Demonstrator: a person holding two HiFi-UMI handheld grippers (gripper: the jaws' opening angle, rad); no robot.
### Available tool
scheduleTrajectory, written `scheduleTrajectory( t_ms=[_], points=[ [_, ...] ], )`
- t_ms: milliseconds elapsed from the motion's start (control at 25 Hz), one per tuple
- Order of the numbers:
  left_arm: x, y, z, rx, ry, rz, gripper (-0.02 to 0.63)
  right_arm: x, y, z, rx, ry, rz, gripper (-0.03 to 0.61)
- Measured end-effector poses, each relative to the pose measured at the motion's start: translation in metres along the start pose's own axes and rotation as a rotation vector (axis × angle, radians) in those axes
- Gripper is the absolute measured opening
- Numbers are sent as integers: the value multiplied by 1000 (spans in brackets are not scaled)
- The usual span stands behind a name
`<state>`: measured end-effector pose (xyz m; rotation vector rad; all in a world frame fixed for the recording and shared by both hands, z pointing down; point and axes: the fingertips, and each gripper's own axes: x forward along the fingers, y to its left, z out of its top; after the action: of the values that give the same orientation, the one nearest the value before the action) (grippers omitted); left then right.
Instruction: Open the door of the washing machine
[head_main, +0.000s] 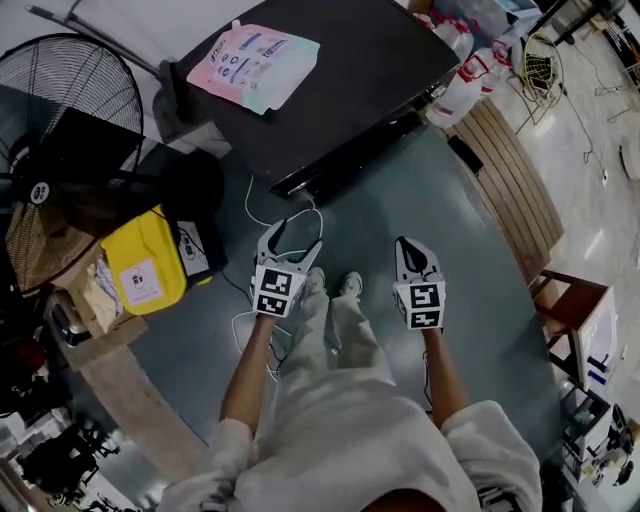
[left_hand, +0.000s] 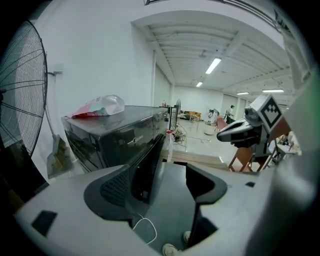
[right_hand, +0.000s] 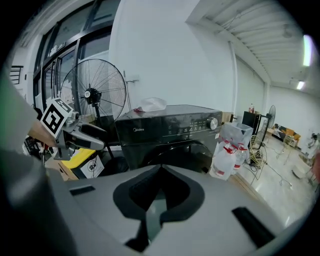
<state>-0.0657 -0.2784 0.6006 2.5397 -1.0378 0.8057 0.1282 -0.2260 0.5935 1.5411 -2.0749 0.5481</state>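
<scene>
The black front-loading washing machine (head_main: 330, 80) stands ahead of me, with a pink-and-white bag (head_main: 252, 62) lying on its top. In the right gripper view its round door (right_hand: 182, 156) looks closed under the control panel. Both grippers hover over the grey floor, well short of the machine. My left gripper (head_main: 295, 238) is open with nothing between its jaws; through the gap of the left gripper (left_hand: 175, 172) the floor shows. My right gripper (head_main: 405, 243) is shut and holds nothing; the right gripper (right_hand: 160, 171) points at the door.
A large black fan (head_main: 60, 150) and a yellow box (head_main: 150, 260) stand left of the machine. White bottles (head_main: 460, 80) sit at its right, beside a wooden plank platform (head_main: 515, 190). A white cable (head_main: 260, 215) lies on the floor. A wooden stool (head_main: 575, 310) stands at the right.
</scene>
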Motion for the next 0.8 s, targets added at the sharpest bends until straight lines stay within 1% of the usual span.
scheduleTrajectory(
  t_ms=[200, 360, 560, 680, 800],
  points=[
    [16, 4, -20, 13, 12, -40, 328, 18, 5, -19, 13, 23, -31, 0],
    [30, 10, -43, 39, 37, -62, 328, 29, 10, -43, 33, 54, -46, 0],
    [53, 17, -65, 42, 48, -80, 328, 39, 18, -74, 49, 93, -49, 0],
    [73, 17, -75, 48, 60, -99, 328, 43, 19, -87, 67, 104, -61, 0],
    [92, 15, -82, 38, 66, -109, 328, 46, 22, -97, 72, 115, -55, 0]
  ],
)
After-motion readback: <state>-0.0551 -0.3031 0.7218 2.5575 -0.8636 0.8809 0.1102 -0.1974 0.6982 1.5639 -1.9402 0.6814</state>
